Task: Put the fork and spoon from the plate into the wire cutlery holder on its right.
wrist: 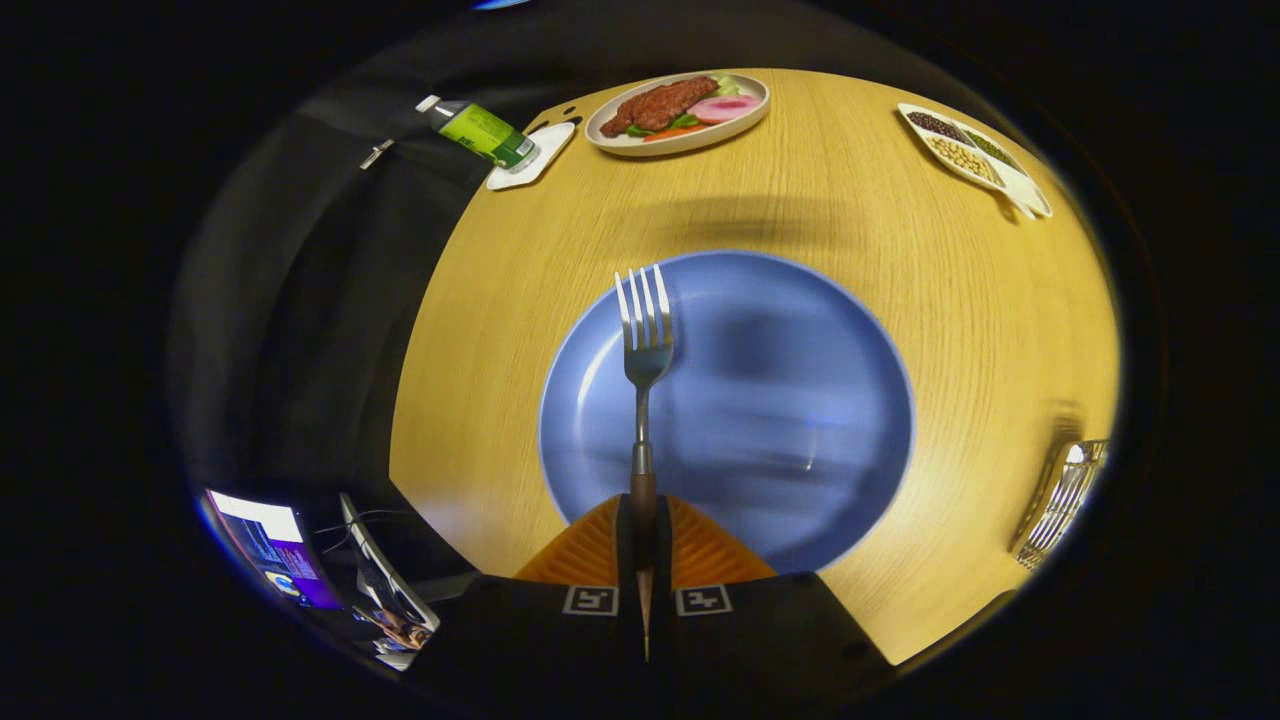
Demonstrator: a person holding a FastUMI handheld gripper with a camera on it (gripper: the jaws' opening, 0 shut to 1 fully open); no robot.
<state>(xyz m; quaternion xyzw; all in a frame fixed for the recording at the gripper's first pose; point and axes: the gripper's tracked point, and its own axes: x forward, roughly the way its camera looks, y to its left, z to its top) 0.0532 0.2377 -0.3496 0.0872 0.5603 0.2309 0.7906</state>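
Round and pale, the wooden table [900, 300] lies below us, backed by dark booth cloth. Our gripper [642, 540] has its two fingers pressed together on the handle of the fork [644, 340], which stands straight ahead of the fingers with its tines pointing away, lifted above the blue plate [800, 500]. We judge the task partly under way: the fork is off the plate but not yet in the wire cutlery holder [1062, 495], which sits well off to the right of the fingers at the table's edge. Something pale shows inside the holder's wires, perhaps the spoon, since we see none on the plate, but we cannot tell for sure. Far beyond the fingers sit a dish of food [680, 110], a divided tray of beans [975, 155] to the right, and a bottle [480, 132] lying on a white coaster to the left. Its green label is too small for us to read, and no other writing is legible.
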